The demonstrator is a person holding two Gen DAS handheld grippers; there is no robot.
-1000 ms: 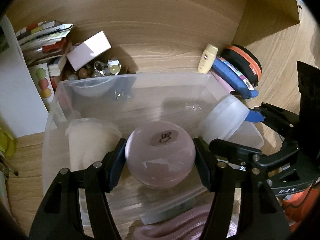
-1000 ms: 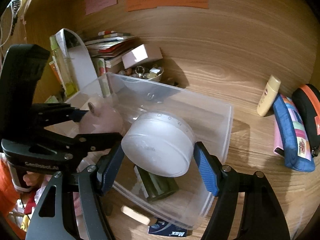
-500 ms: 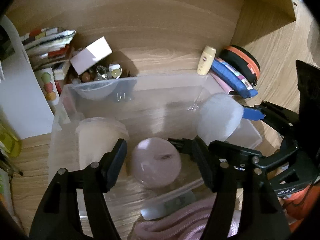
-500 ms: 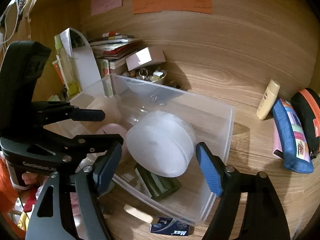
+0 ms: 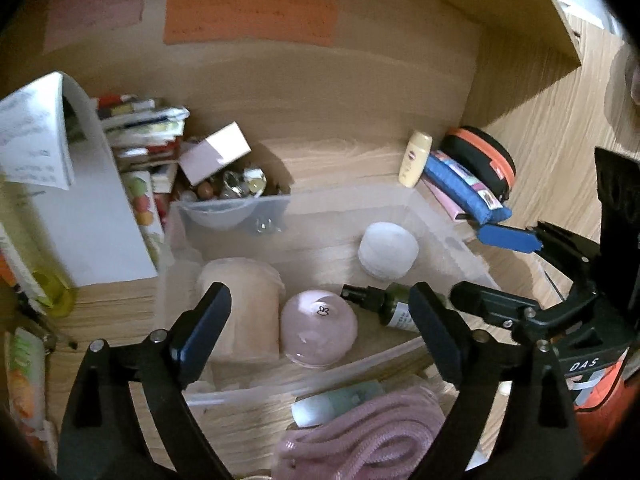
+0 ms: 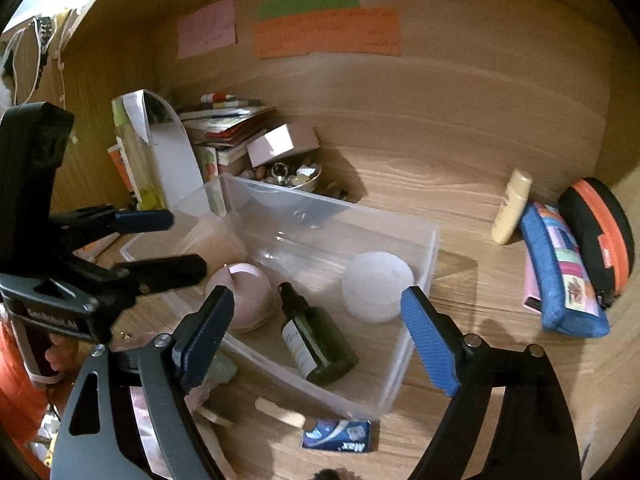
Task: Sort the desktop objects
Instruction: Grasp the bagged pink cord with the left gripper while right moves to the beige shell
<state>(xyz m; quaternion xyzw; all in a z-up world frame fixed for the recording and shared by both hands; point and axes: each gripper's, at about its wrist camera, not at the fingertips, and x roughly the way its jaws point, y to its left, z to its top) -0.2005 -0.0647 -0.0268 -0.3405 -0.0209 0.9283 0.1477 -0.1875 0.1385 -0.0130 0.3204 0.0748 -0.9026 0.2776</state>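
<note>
While both pairs of tongs hang above the near edge of the clear plastic bin (image 5: 432,208), I see my left tongs (image 5: 320,332) spread wide and gripping nothing, and my right tongs (image 6: 318,332) likewise apart and empty. Inside the bin, the pink round jar (image 5: 318,326) sits at the near wall, touching the beige tub (image 5: 240,308) on its left. A dark green spray bottle (image 6: 316,340) lies on its side just right of the pink jar, and the white round container (image 6: 378,286) rests farther right, near the bin's right wall. On the desk (image 6: 480,360) to the right, well apart from the bin, a cream tube (image 6: 512,206) leans beside a blue pencil case (image 6: 560,272) and a black-and-orange pouch (image 6: 600,232). Behind the bin's far left corner sits a bowl of trinkets (image 6: 292,176).
</note>
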